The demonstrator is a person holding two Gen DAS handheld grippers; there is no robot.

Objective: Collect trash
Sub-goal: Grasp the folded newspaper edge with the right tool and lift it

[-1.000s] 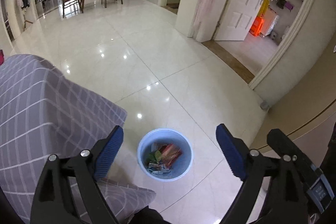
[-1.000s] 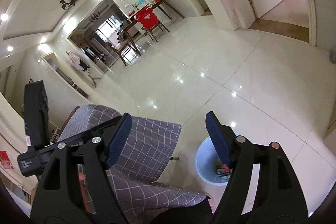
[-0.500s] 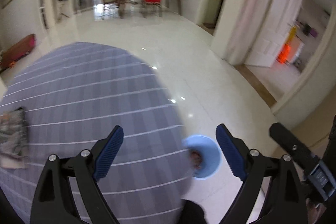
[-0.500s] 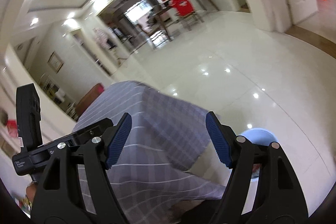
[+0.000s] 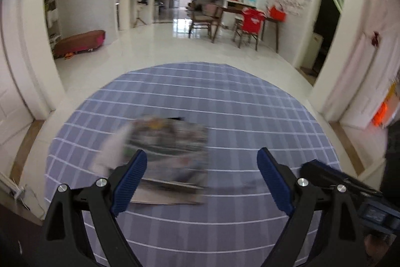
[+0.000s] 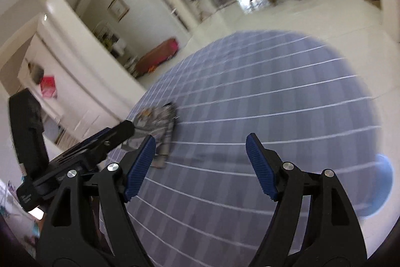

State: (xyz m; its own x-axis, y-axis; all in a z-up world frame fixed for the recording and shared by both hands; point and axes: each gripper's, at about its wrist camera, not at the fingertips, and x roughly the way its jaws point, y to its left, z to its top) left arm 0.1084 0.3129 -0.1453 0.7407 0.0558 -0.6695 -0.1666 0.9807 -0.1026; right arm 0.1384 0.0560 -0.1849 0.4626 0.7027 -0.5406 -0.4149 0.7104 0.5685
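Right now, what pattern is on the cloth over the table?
The cloth is bluish-grey with a thin white grid, clearest in the left wrist view.

The right tongs [image 6: 200, 164], wide apart and empty, hang over the checked bench [image 6: 262, 96], crumpled wrapper [image 6: 155, 120] far left, blue bin [image 6: 380, 189] right.

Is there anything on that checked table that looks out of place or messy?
Yes. A small heap of crumpled printed wrappers and paper lies loose on the checked tablecloth, toward its left side. It is the only clutter there, and its sheets overlap unevenly rather than lying flat. The picture is blurred, so what the pieces are cannot be told.
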